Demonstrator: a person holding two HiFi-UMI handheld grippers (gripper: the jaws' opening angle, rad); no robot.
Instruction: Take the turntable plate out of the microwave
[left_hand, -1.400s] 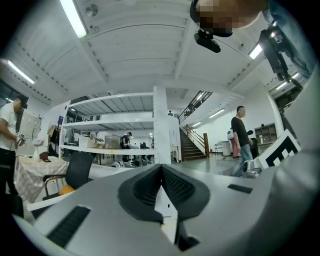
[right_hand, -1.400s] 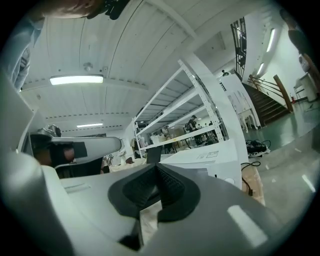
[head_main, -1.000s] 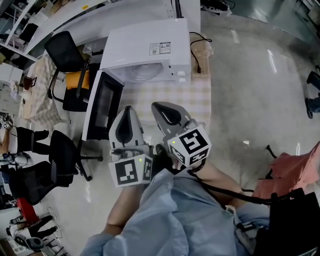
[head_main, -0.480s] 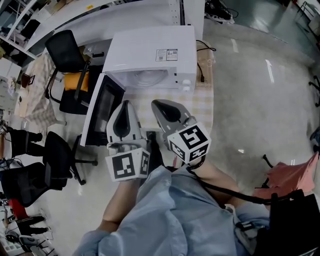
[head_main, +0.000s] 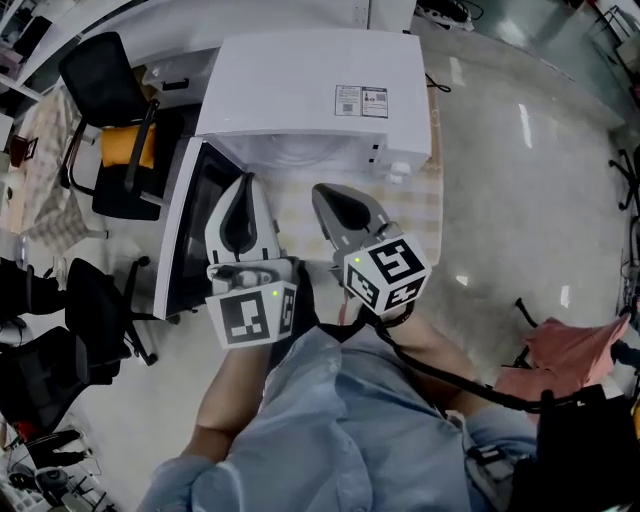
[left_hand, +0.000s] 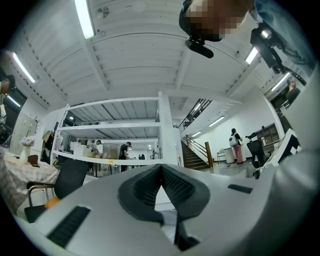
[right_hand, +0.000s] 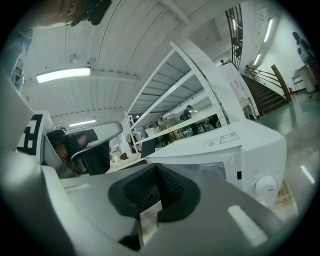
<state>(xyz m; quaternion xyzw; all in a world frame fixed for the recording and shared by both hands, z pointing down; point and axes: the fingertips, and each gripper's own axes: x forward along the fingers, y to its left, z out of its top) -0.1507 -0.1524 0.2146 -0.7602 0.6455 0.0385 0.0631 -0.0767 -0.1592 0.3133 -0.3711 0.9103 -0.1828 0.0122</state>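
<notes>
Black chairs (head_main: 100, 85) stand beside the open microwave door (head_main: 185, 240).

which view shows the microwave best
Head view: the whole microwave from above, door swung open. The right gripper view shows only its top and knobs; the left gripper view shows none of it clearly.

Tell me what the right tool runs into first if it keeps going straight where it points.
Most likely the microwave. The right tool, shut and empty, aims at its open front, just left of the control knob. Nothing shows in between, though depth is hard to judge.
</notes>
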